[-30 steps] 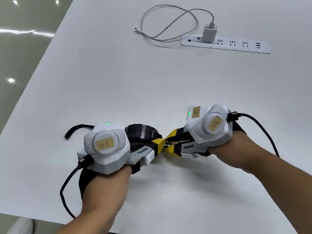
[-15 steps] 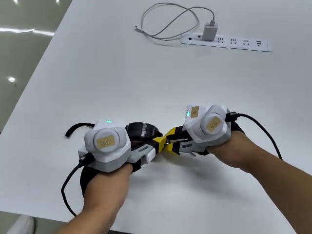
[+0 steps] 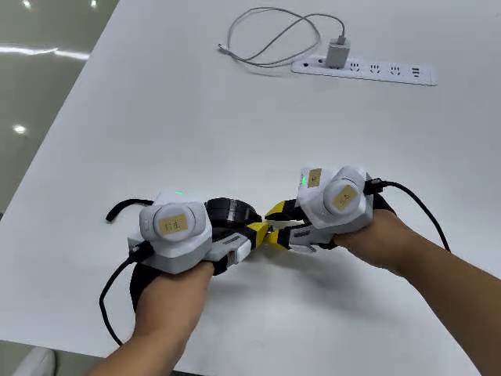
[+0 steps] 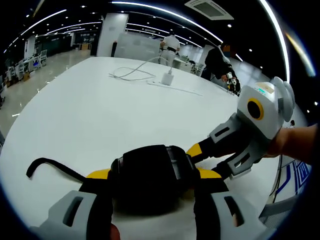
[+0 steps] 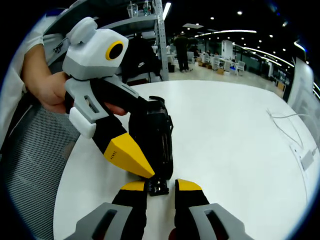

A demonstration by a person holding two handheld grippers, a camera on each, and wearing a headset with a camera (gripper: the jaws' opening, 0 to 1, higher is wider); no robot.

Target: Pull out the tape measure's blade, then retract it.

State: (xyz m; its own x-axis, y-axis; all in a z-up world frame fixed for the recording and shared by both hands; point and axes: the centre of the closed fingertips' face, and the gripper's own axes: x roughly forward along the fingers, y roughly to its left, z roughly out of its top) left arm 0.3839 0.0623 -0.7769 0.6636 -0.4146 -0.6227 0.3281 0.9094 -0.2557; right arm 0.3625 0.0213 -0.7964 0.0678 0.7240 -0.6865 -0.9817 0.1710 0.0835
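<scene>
A black tape measure (image 3: 229,210) rests on the white table (image 3: 196,125), and my left gripper (image 3: 239,225) is shut on its case. In the left gripper view the case (image 4: 150,187) sits between the yellow fingertips (image 4: 99,174). My right gripper (image 3: 273,224) points left at the case's mouth. In the right gripper view its jaws (image 5: 161,186) are closed on the small black end of the blade (image 5: 159,190), right against the case (image 5: 152,132). No length of blade is drawn out. The tape's black wrist strap (image 3: 121,209) trails to the left.
A white power strip (image 3: 364,70) with a plugged-in charger (image 3: 337,53) and a looped white cable (image 3: 266,35) lies at the far side. The table's left edge (image 3: 59,117) runs diagonally beside the floor. Black cords (image 3: 419,205) hang from both grippers.
The left gripper and the tape measure have shifted slightly right, toward the right gripper. The right gripper's tips sit a little tighter at the case's mouth.
</scene>
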